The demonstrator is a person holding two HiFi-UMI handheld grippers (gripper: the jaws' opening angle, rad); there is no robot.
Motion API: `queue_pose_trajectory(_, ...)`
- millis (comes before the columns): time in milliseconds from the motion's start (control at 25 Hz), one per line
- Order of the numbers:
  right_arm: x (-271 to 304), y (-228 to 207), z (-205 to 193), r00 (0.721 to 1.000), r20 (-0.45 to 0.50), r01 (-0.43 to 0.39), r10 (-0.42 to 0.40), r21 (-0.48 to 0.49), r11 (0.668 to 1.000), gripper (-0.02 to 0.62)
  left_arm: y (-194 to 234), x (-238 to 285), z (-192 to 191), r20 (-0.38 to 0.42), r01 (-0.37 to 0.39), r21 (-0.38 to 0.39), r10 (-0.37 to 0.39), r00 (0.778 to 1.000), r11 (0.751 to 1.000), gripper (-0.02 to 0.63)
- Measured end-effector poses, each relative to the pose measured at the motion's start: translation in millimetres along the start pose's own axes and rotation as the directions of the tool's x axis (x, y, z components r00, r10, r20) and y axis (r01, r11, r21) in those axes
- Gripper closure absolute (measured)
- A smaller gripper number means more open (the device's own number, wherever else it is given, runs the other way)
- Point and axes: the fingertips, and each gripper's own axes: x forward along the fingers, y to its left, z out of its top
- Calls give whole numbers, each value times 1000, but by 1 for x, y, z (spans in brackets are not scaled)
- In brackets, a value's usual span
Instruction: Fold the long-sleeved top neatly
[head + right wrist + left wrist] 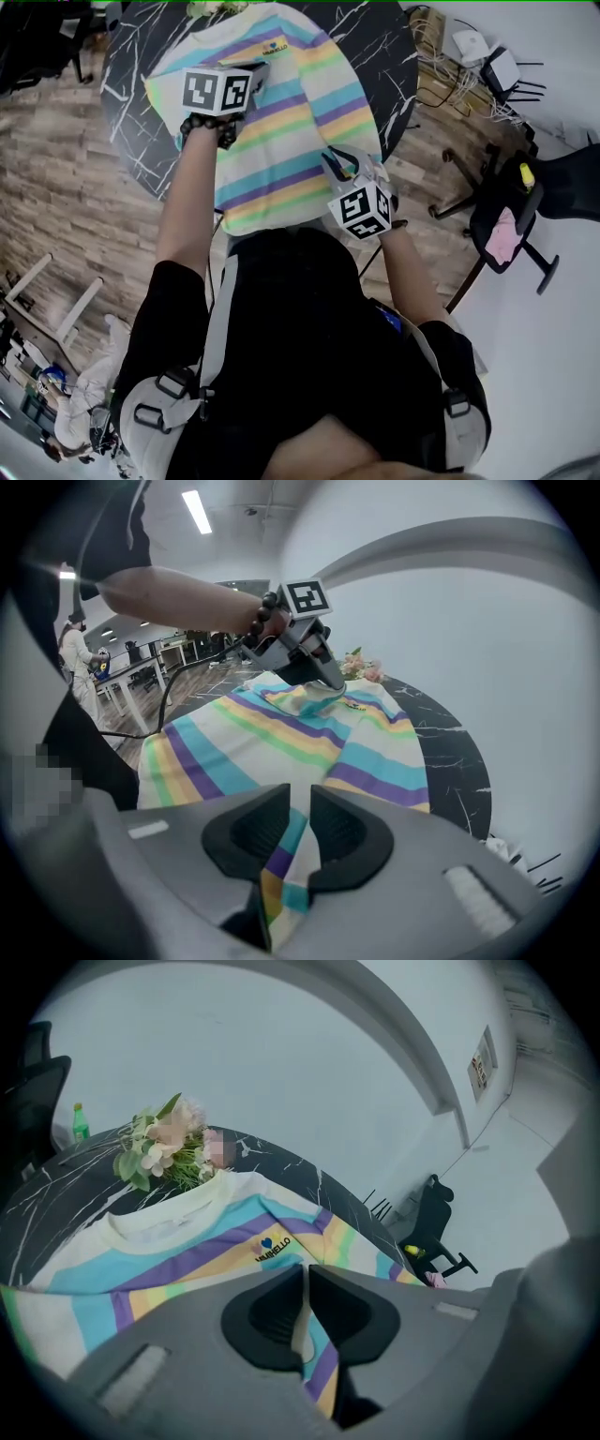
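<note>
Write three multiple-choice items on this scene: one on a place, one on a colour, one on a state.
1. Where is the flower bunch?
A. on the table, beyond the collar of the striped top
B. on the floor
C. on a chair

2. What colour is the table?
A. plain white
B. black with white veins
C. light wood

3. What is between the jaws of the right hand-held gripper?
A. nothing
B. a bottle
C. the striped top

Answers:
1 A: the left gripper view shows the flowers past the neckline.
2 B: the head view shows dark veined stone around the top.
3 C: the right gripper view shows striped cloth pinched between the jaws.
</note>
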Motion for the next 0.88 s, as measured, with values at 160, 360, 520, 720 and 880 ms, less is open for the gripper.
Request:
queue_pose_trajectory(160, -2, -4, -2, 1000, 8, 2, -2, 9, 1000, 520, -15, 9, 14, 48, 51, -47, -48, 998, 998, 485)
queue_pose_trajectory(360, -4, -7, -4, 1000, 19, -3, 3, 14, 1000, 520, -13, -2, 10, 50, -27, 16, 26, 998, 1000, 462)
queue_pose_trajectory(520, -2, -7, -5, 999, 25, -20, 20, 5, 1000, 520, 3, -24, -11, 25, -134, 74, 132, 991, 988, 422)
queue_pose_trajectory(720, 3, -2, -3, 998, 26, -49, 50, -32, 998, 520, 11, -43, -21, 96, -167, 11, 165, 982, 986, 387)
queue_pose_trajectory(880, 5, -2, 1, 998, 27, -60, 62, -48, 997, 521, 18, -54, -36, 127, -203, -46, 207, 970, 978, 383)
